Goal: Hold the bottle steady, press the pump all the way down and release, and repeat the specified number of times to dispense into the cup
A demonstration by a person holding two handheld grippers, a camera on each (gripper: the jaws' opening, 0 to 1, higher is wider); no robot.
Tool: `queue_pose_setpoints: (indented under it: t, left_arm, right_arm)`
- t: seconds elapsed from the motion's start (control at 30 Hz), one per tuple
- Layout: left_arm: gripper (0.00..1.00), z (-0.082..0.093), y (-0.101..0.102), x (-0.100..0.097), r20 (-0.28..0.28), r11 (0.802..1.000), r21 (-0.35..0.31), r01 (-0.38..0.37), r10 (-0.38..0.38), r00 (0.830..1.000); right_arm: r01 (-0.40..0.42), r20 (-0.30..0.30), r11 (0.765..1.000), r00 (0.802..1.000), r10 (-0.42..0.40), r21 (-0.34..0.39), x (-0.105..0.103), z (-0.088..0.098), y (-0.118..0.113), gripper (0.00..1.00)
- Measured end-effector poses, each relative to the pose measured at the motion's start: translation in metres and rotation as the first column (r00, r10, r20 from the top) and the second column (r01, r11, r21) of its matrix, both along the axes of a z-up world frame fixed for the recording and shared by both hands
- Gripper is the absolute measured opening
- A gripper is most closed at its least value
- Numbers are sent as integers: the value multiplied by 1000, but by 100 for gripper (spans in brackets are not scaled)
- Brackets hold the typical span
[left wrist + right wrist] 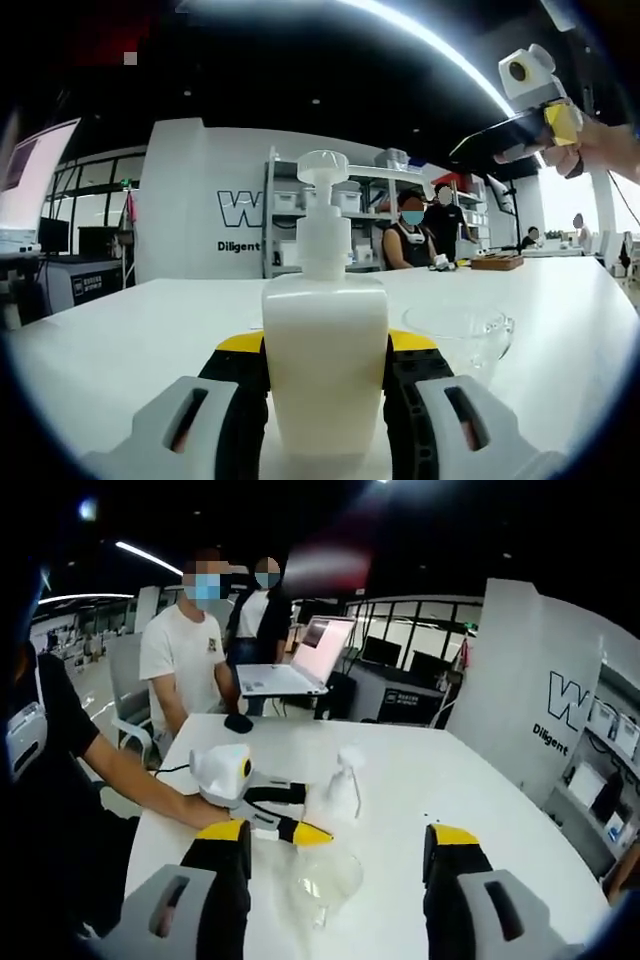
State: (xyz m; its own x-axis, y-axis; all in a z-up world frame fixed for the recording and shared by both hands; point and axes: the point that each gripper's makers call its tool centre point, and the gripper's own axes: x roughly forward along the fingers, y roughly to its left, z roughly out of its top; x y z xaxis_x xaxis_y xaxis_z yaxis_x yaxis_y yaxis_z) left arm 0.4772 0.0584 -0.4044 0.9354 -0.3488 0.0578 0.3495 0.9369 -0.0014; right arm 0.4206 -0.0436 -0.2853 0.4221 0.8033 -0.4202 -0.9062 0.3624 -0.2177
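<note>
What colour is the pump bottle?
Creamy white, pump head included; the bottle shows best in the left gripper view.

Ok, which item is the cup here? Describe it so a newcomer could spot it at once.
On the white table, find the white pump bottle held in the left tongs. The cup stands right beside it: a low, clear glass bowl shape, the one see-through thing there, under the pump's spout.

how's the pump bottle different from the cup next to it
The pump bottle is opaque white; the cup is clear, so the table shows through it.
The bottle stands tall with a pump head on top; the cup is low and open-topped.
The bottle sits between the left gripper jaws; the cup stands free beside it, ungripped.
Both stand upright on the white table.
</note>
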Motion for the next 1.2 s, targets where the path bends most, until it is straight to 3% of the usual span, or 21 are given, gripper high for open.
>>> queue_pose_setpoints:
  t: [0.5,1.2]
  left_arm:
    - [42,-1,-1,0,-1,1000,2,8,-8,1000]
    - [42,-1,-1,0,-4,1000,-1,8,-8,1000]
  right_arm:
    - [-19,-8,999,1000,18,-29,15,4,13,61]
    - [-59,16,988,998,62,-141,30,4,32,44]
